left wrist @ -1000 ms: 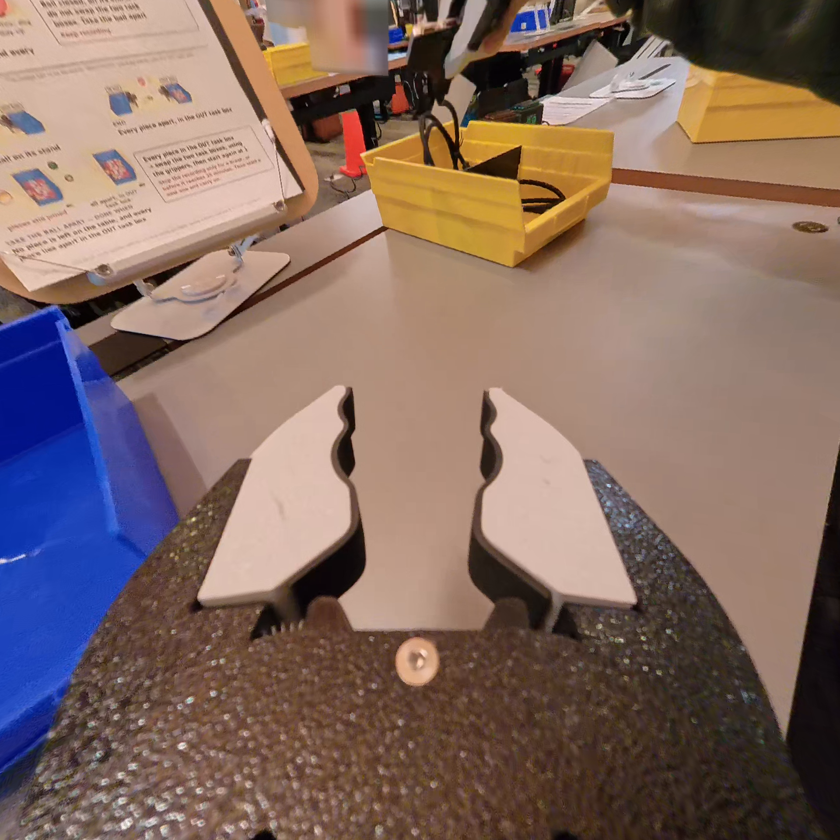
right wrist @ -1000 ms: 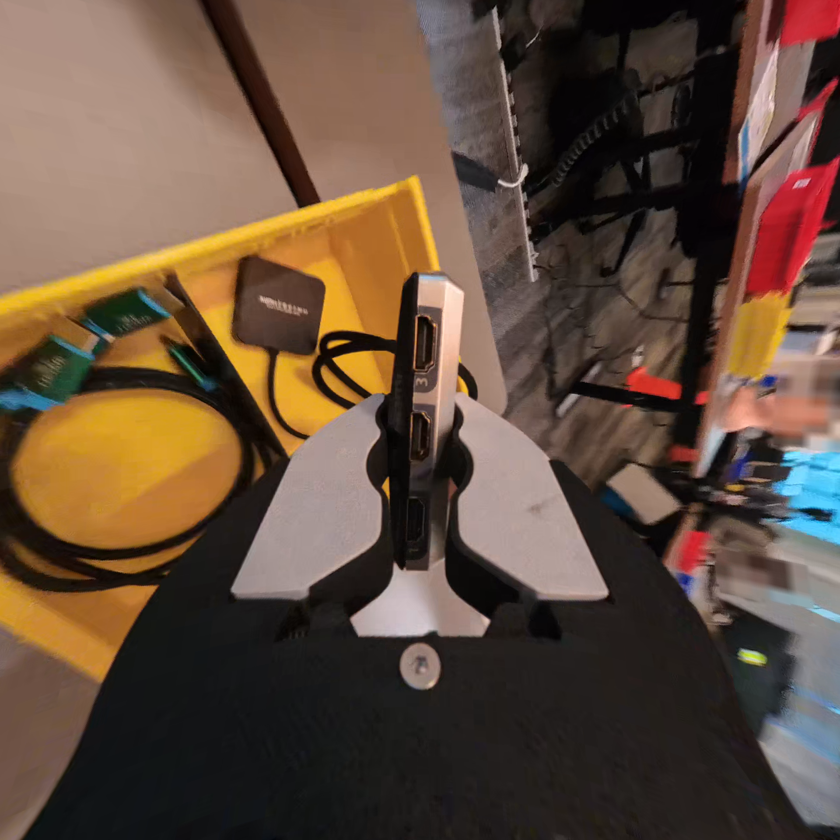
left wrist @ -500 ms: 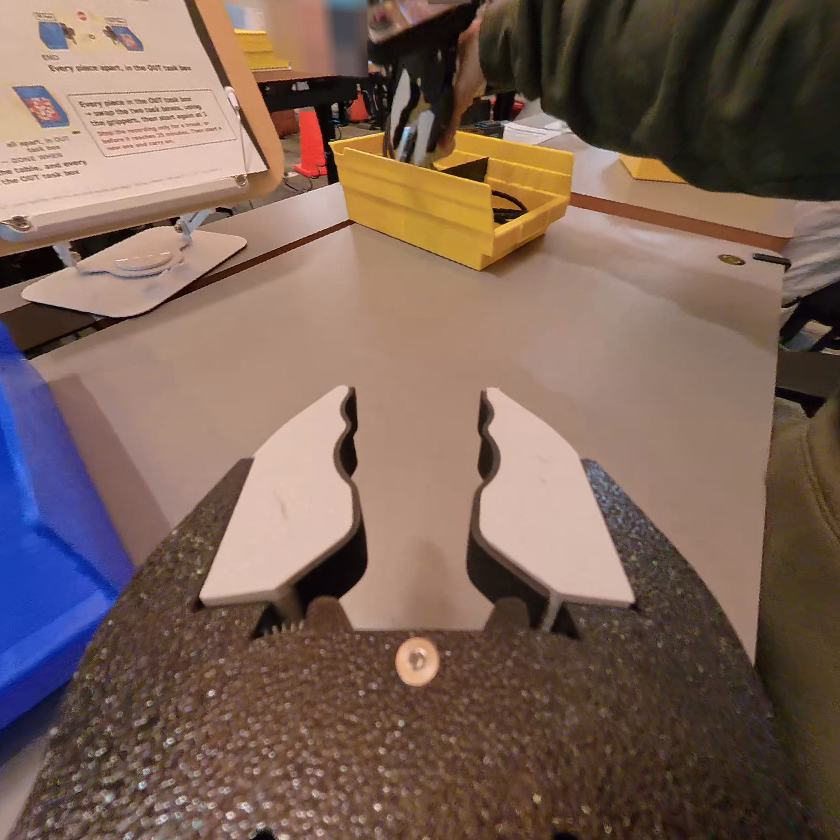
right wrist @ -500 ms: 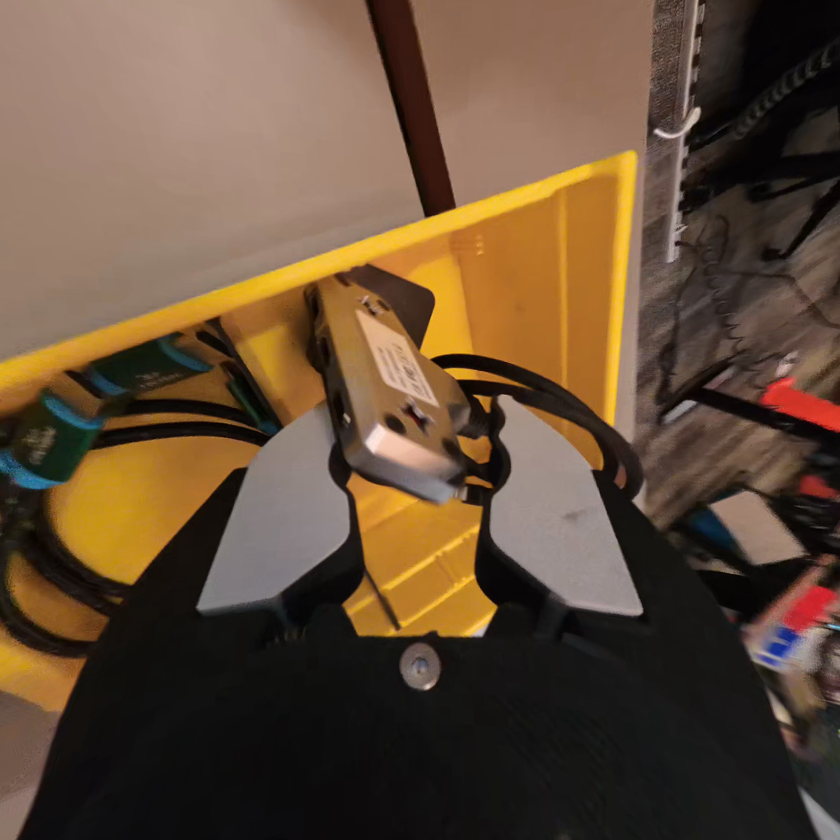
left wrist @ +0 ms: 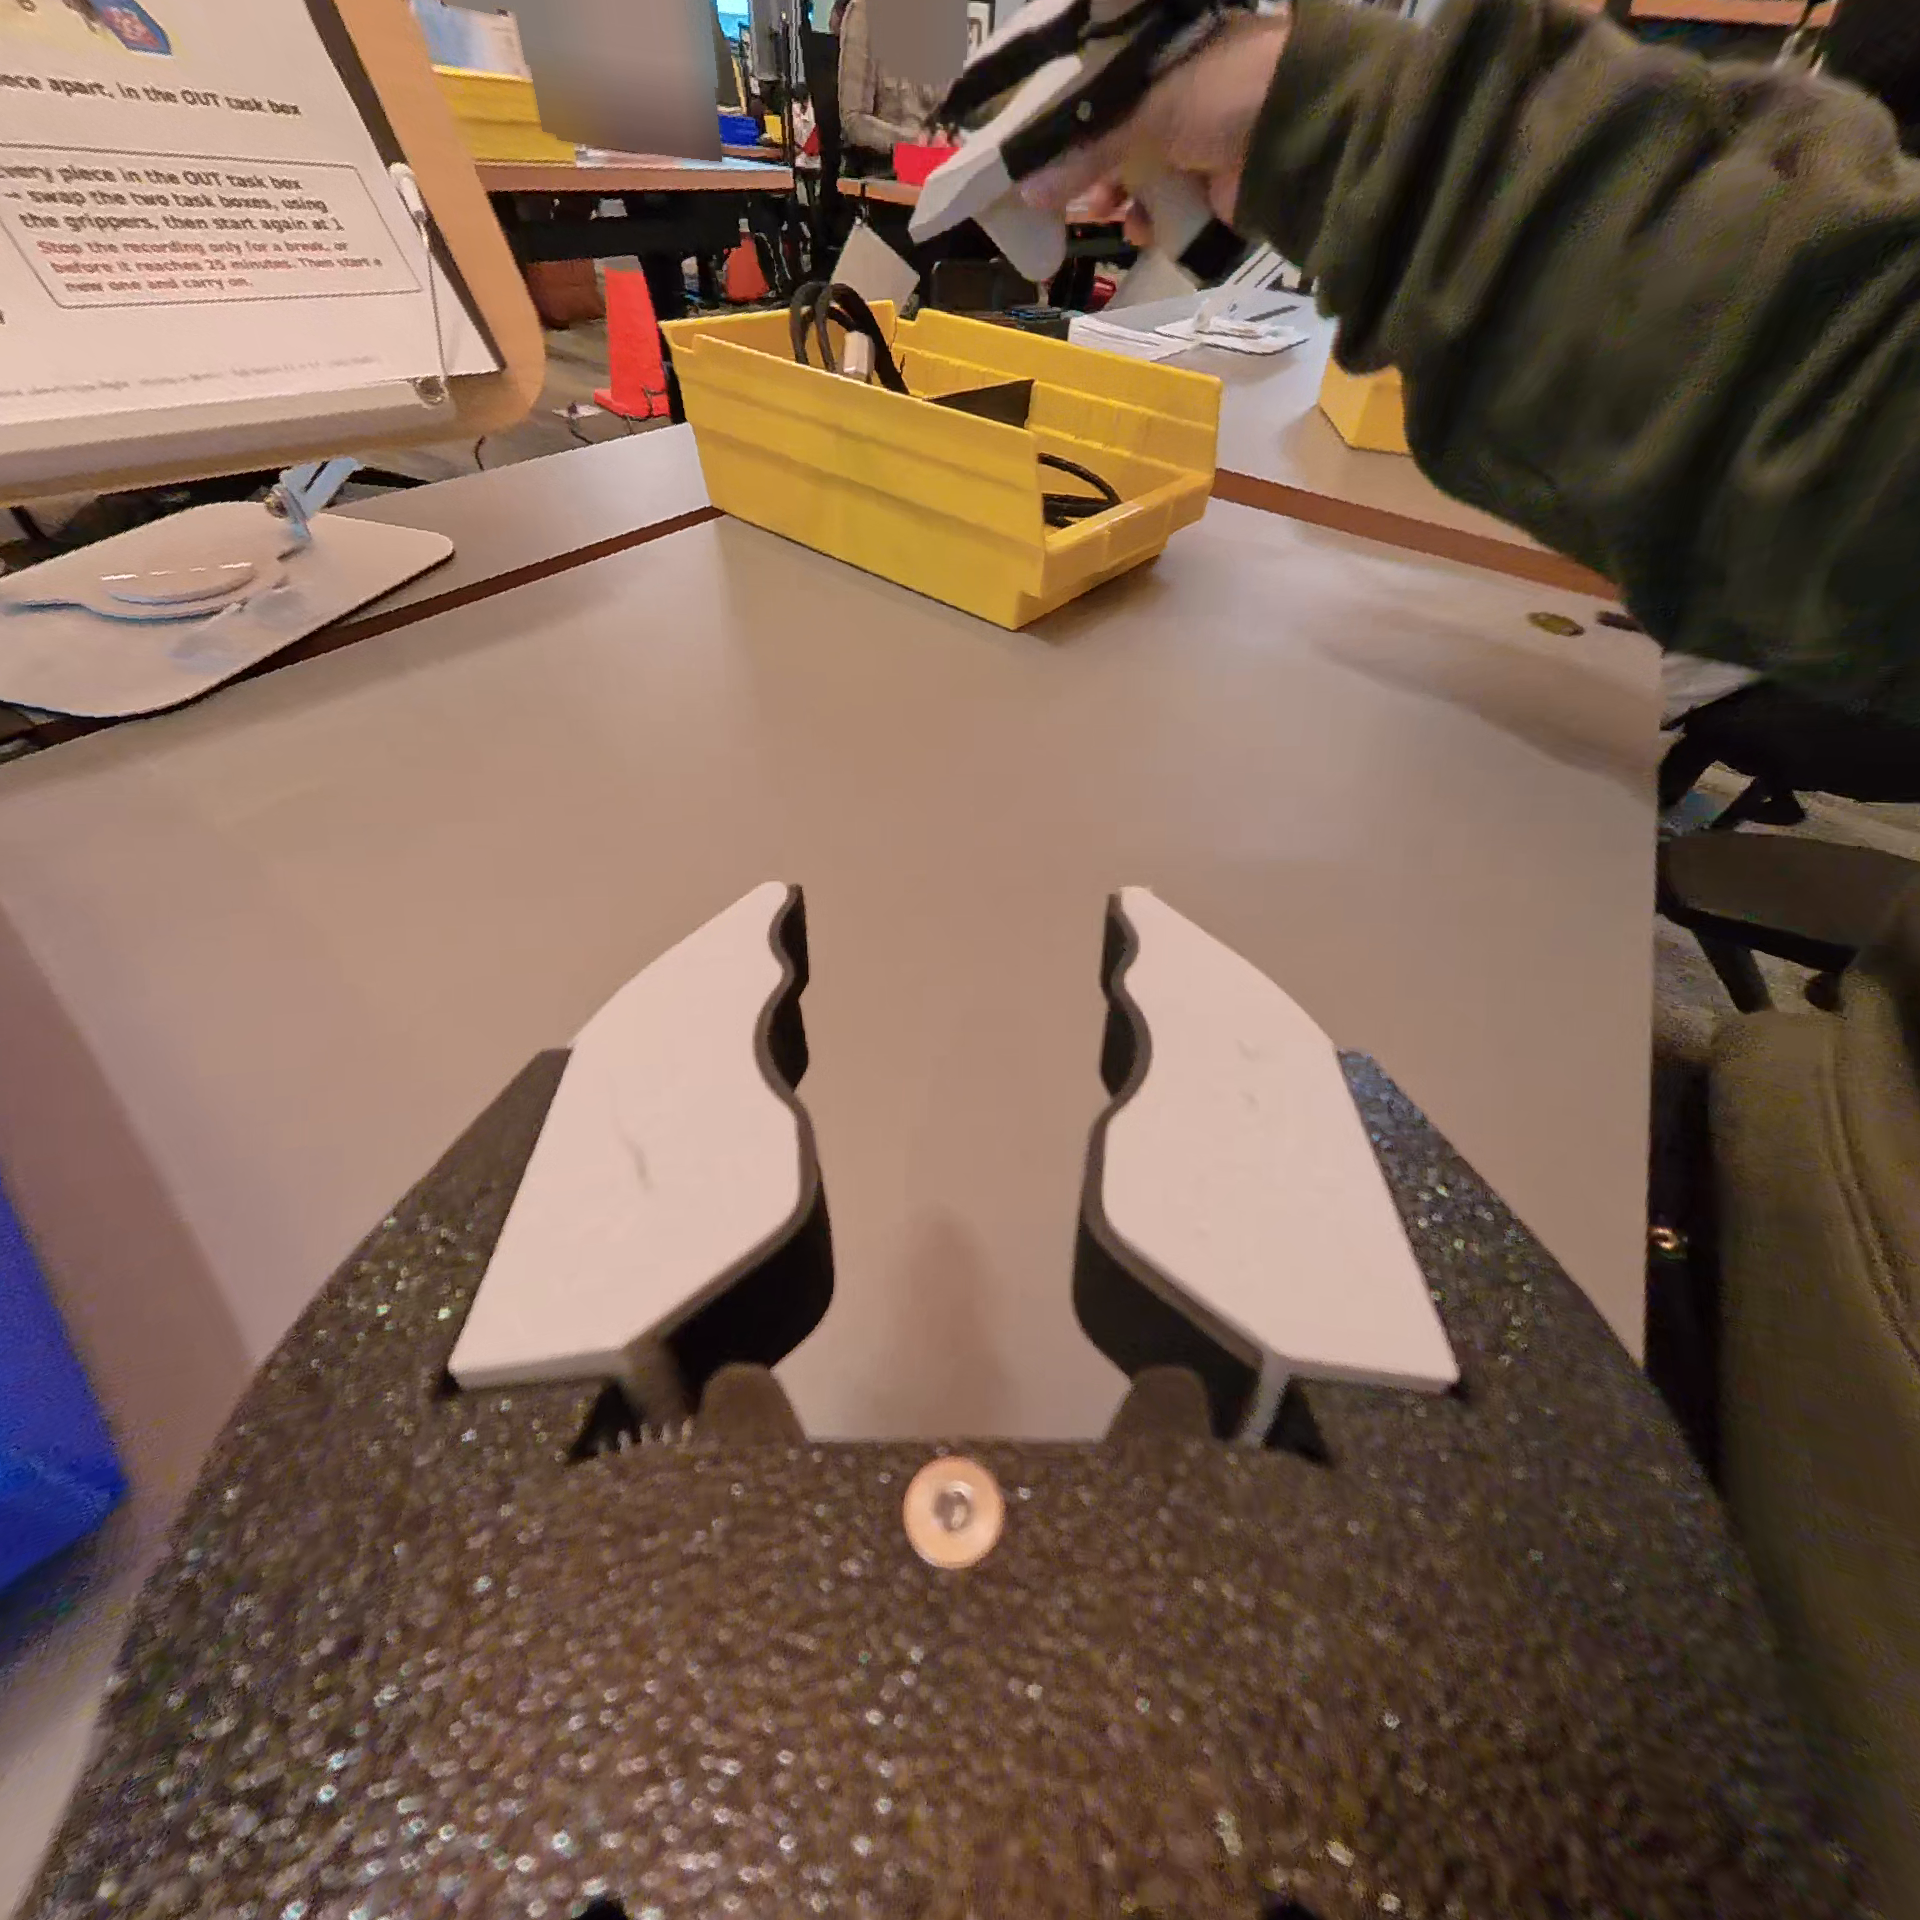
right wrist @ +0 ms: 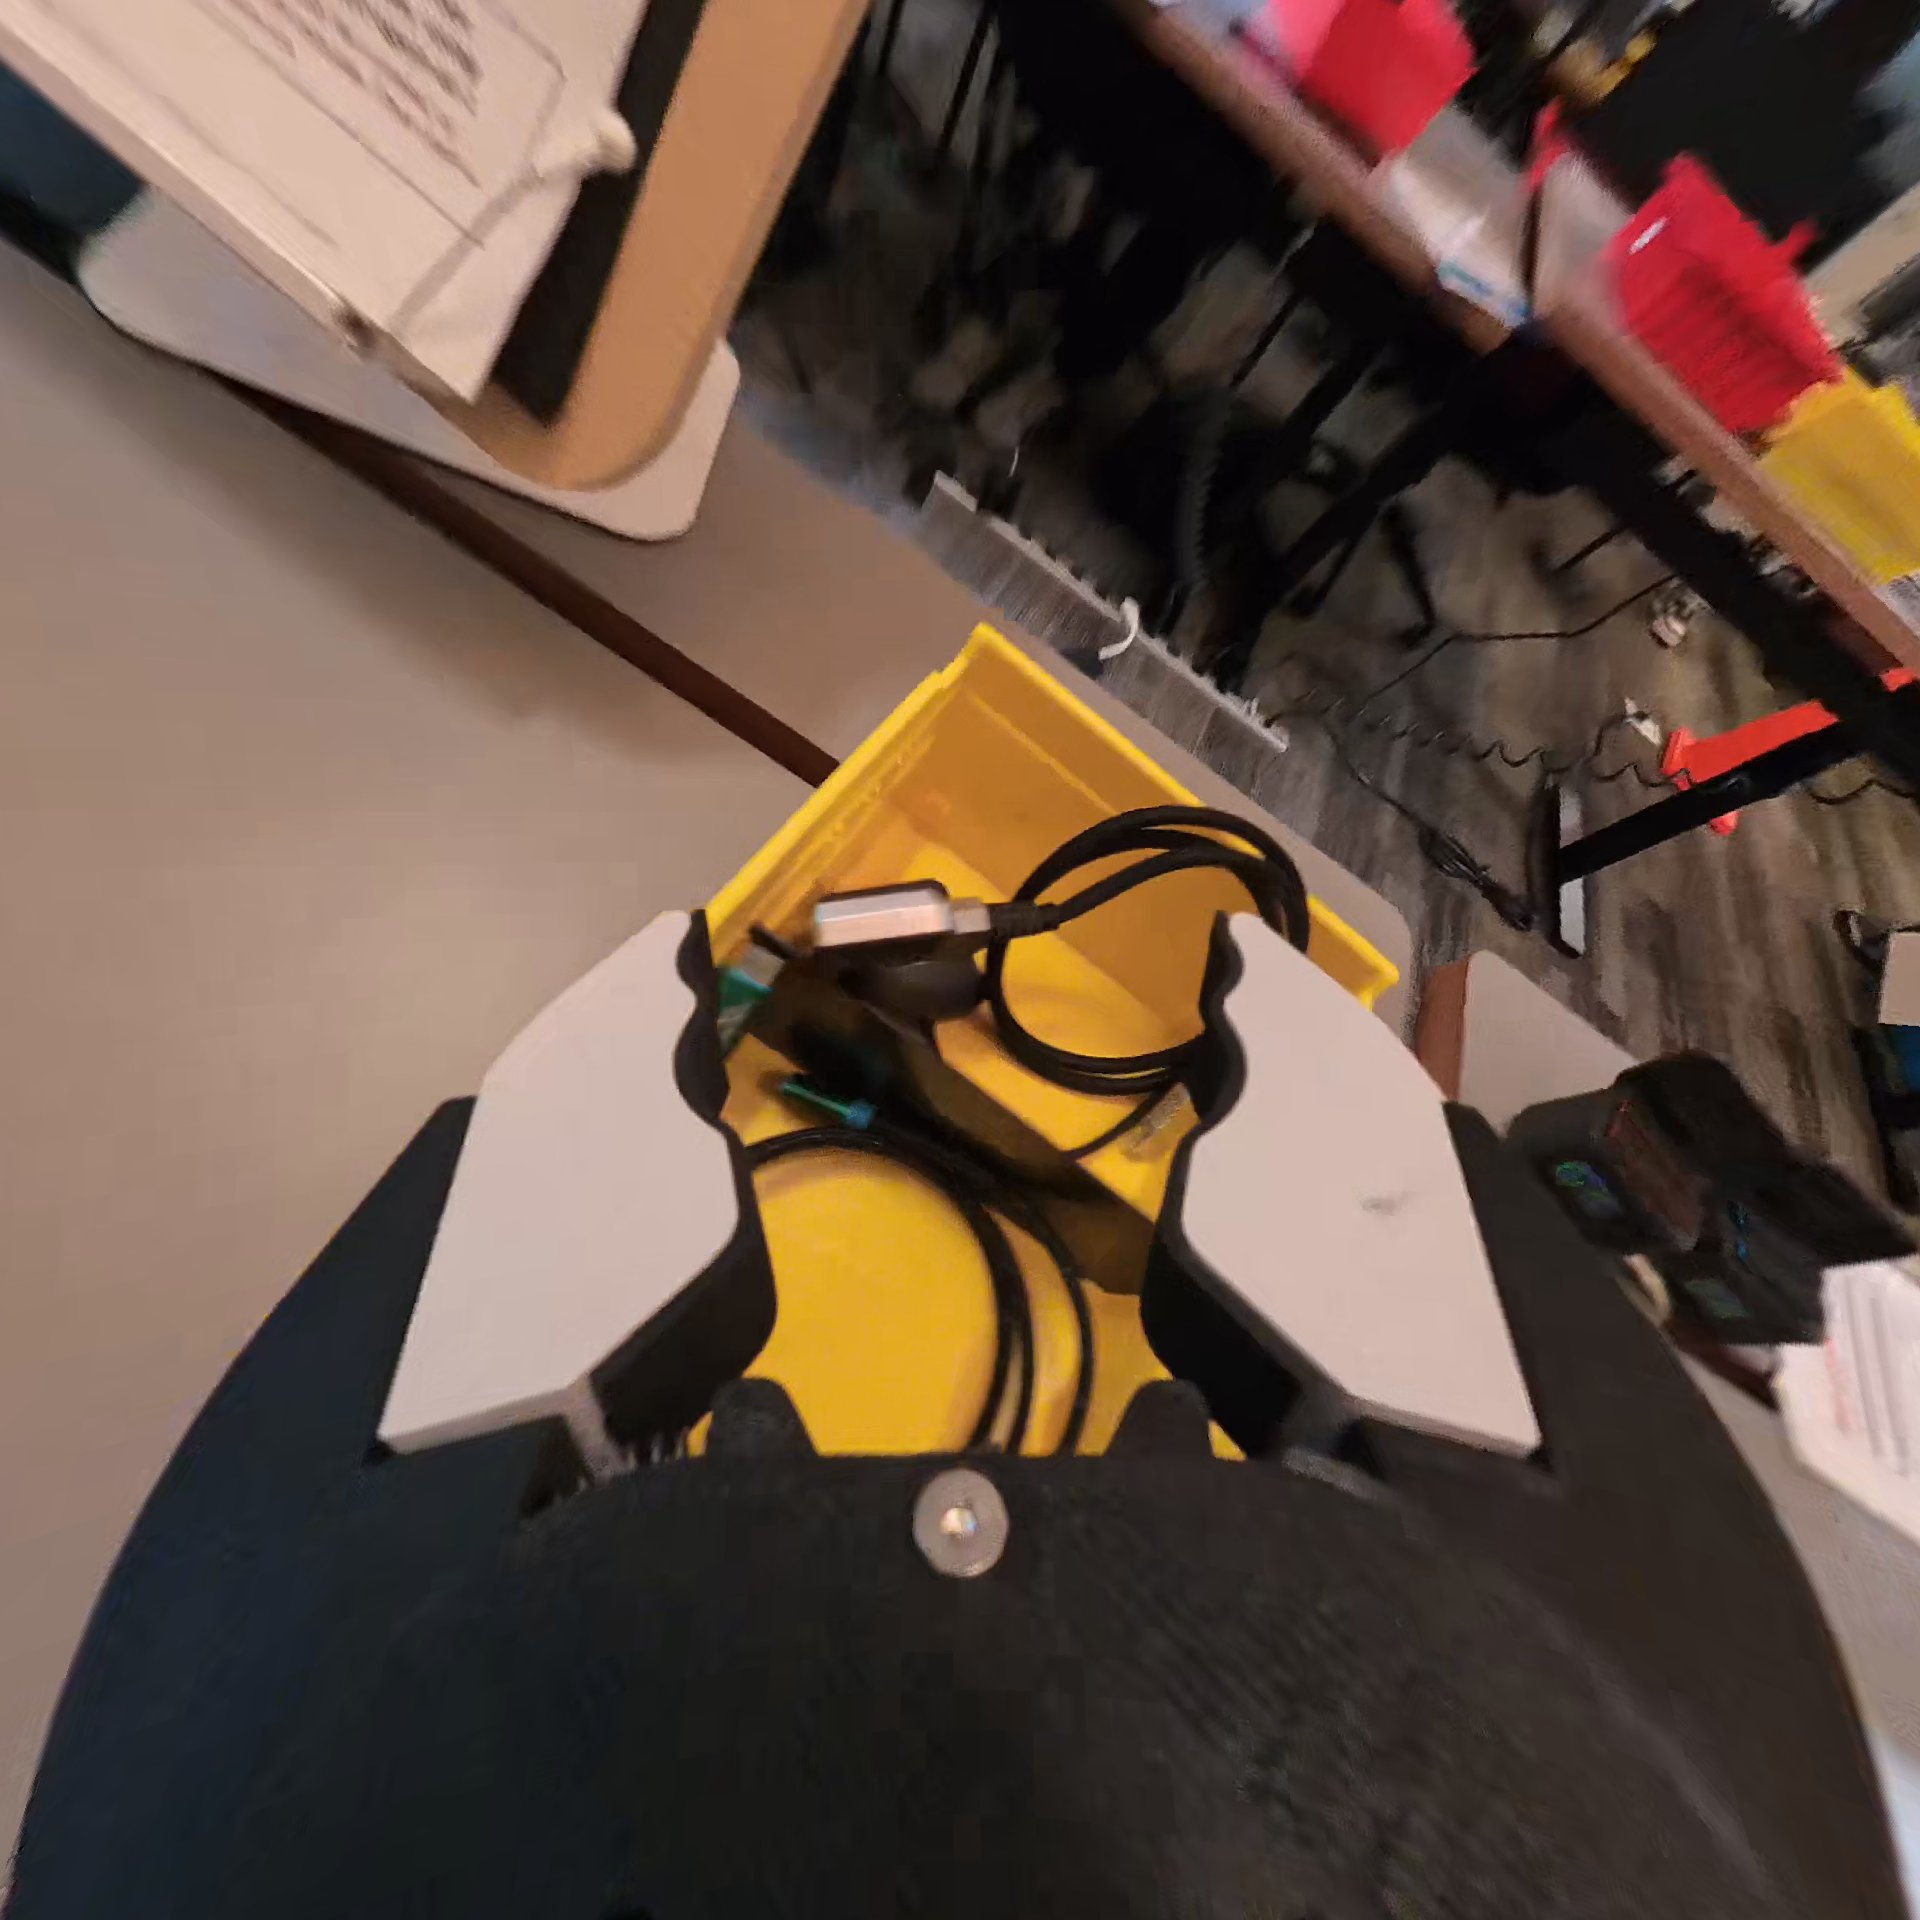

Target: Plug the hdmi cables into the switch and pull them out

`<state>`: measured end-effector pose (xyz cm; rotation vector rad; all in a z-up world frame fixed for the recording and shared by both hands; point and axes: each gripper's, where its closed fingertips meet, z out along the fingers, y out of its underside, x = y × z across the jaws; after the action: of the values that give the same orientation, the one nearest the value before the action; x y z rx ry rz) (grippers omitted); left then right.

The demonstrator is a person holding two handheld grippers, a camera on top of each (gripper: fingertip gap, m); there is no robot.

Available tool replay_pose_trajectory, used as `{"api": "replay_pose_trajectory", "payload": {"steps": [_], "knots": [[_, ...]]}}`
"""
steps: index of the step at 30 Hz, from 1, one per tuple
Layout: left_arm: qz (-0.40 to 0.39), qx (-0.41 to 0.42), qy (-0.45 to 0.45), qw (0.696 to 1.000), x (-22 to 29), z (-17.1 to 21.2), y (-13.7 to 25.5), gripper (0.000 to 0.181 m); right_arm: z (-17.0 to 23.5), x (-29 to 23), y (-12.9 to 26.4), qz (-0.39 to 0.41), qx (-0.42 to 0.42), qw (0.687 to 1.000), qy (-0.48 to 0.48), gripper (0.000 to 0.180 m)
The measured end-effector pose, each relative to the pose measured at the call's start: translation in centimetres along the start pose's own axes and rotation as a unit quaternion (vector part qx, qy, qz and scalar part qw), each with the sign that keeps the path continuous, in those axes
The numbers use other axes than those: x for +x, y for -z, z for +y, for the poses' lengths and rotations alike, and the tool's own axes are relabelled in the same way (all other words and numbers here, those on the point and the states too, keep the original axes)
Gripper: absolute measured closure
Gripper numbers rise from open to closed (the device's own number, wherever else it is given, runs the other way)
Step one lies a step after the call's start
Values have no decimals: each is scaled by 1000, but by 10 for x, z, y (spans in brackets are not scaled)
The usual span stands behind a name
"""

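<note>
switch (right wrist: 883,920) dropped into yellow bin (right wrist: 940,727), cables (right wrist: 1049,1299) inside

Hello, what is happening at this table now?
A person holds a gripper in each hand. The right gripper is open above the yellow bin, where the silver switch lies among black cables. The left gripper is open and empty over the bare grey table. Nothing is plugged in.

Left gripper (left wrist: 954,914) spread empty over grey tabletop (left wrist: 935,748); yellow bin (left wrist: 914,468) with cables upper centre, right gripper (left wrist: 997,197) above.
</note>
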<state>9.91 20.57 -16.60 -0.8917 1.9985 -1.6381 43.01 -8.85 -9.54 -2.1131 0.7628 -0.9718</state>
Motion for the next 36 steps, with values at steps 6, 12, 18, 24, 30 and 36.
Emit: {"api": "replay_pose_trajectory", "payload": {"steps": [6,12,18,24,30,36], "knots": [[14,-9,-9,1000,41,17,0,119,48,-53,57,33,39,994,-99,81],[-31,-24,-22,999,57,31,2,106,89,-108,96,42,29,990,-131,74],[-80,-20,-24,996,51,21,-7,86,101,-132,104,85,-11,990,-114,66],[-99,30,5,995,59,-7,-19,67,82,-152,107,103,6,989,-104,58],[-36,71,64,995,86,-43,-37,59,55,-183,121,97,60,985,-132,56],[33,91,22,995,146,-73,-30,56,47,-222,148,81,60,986,-133,55]]}}
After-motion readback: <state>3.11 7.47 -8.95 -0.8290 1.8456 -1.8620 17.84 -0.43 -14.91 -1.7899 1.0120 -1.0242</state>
